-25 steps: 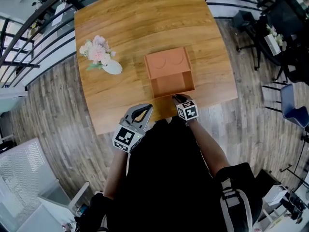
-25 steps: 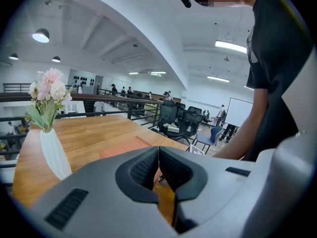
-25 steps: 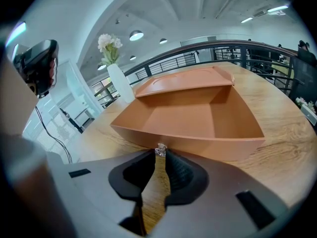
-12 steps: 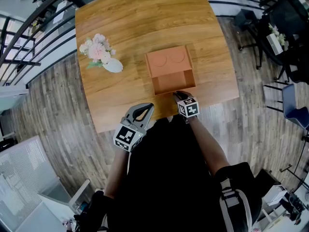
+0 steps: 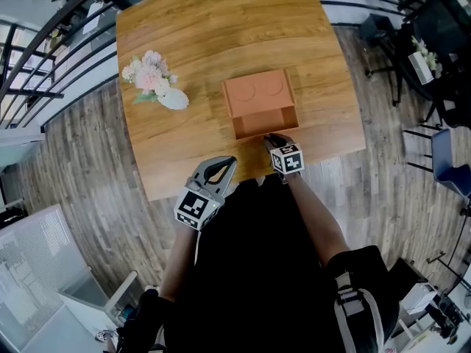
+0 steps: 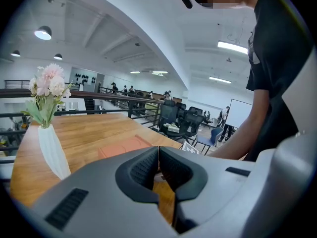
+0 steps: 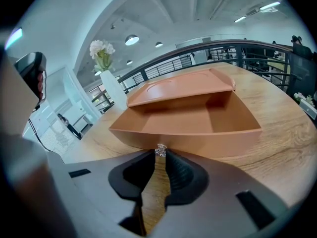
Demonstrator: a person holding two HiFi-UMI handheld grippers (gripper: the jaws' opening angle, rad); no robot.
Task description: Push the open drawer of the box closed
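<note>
One wooden table (image 5: 206, 35) carries one orange-brown box (image 5: 257, 93), which stands near the middle of the table towards its near edge. The box has one drawer (image 5: 263, 121). The drawer stands open and projects from the near face of the box towards the person. Its interior is a single undivided compartment with no contents visible. One small shiny knob (image 7: 161, 150) sits at the middle of the drawer front. Two grippers are in view, each with one marker cube. The right gripper (image 5: 272, 140) is just in front of the box, at the drawer front. Its jaws are closed together, with their tips meeting directly below the knob and against the drawer front. It cannot be determined whether the tips pinch the knob itself. The left gripper (image 5: 221, 166) is further from the box, to the near left of it, above the near edge of the table and clear of the drawer. Its jaws are closed together with nothing between them. One white vase (image 5: 173, 100) holding one bunch of pale pink flowers (image 5: 149, 76) is to the left of the box, well apart from it.
</note>
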